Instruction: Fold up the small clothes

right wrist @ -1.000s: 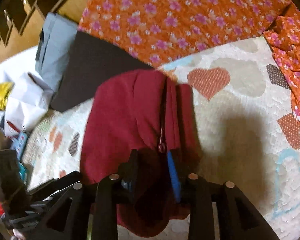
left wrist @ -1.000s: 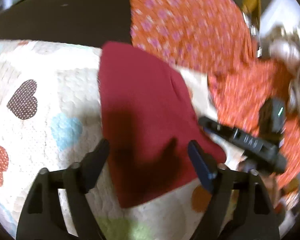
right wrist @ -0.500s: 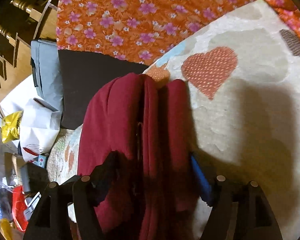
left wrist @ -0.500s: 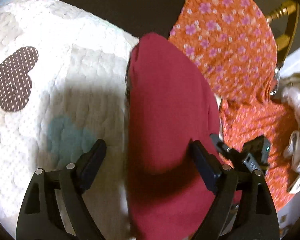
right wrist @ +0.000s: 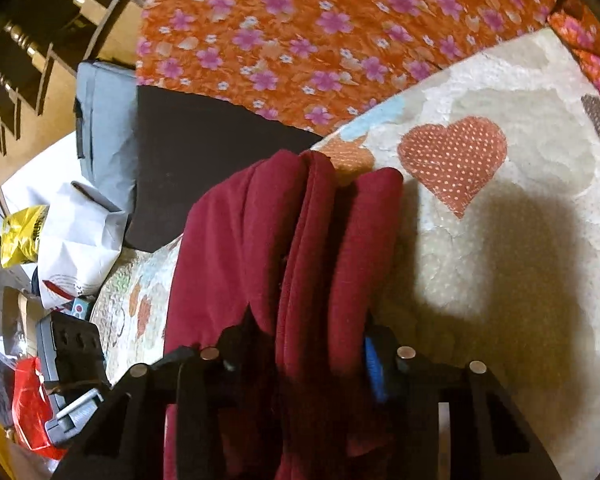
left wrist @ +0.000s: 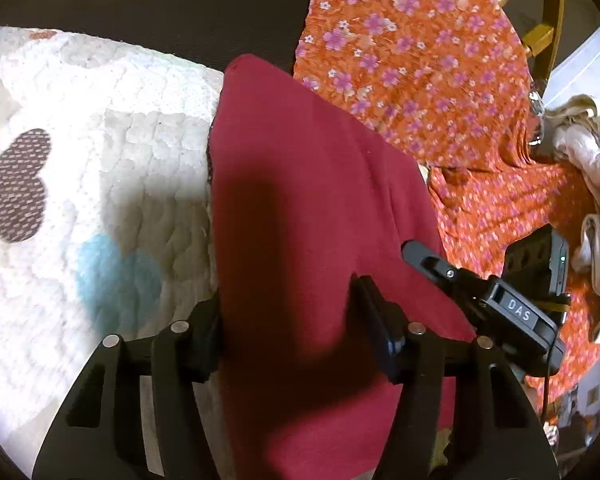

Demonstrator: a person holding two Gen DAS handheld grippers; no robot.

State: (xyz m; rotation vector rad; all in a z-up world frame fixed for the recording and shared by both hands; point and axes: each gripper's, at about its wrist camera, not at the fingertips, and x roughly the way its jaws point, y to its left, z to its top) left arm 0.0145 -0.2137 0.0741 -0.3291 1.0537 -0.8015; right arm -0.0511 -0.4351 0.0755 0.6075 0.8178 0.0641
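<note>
A folded dark red garment lies on a white quilt with heart patches. My left gripper has its fingers on either side of the garment's near end, closing around the thick fold. My right gripper also straddles the red garment, whose layered edges run between its fingers. The right gripper's body shows at the right of the left wrist view.
An orange flowered cloth lies just past the garment, also in the right wrist view. A dark surface, a grey-blue folded cloth, white and yellow bags and clutter sit at the left. Pale clothes lie far right.
Both grippers have moved in over the red garment and narrowed around its folded end. The right gripper had opened wide half a second ago and has since closed in.
</note>
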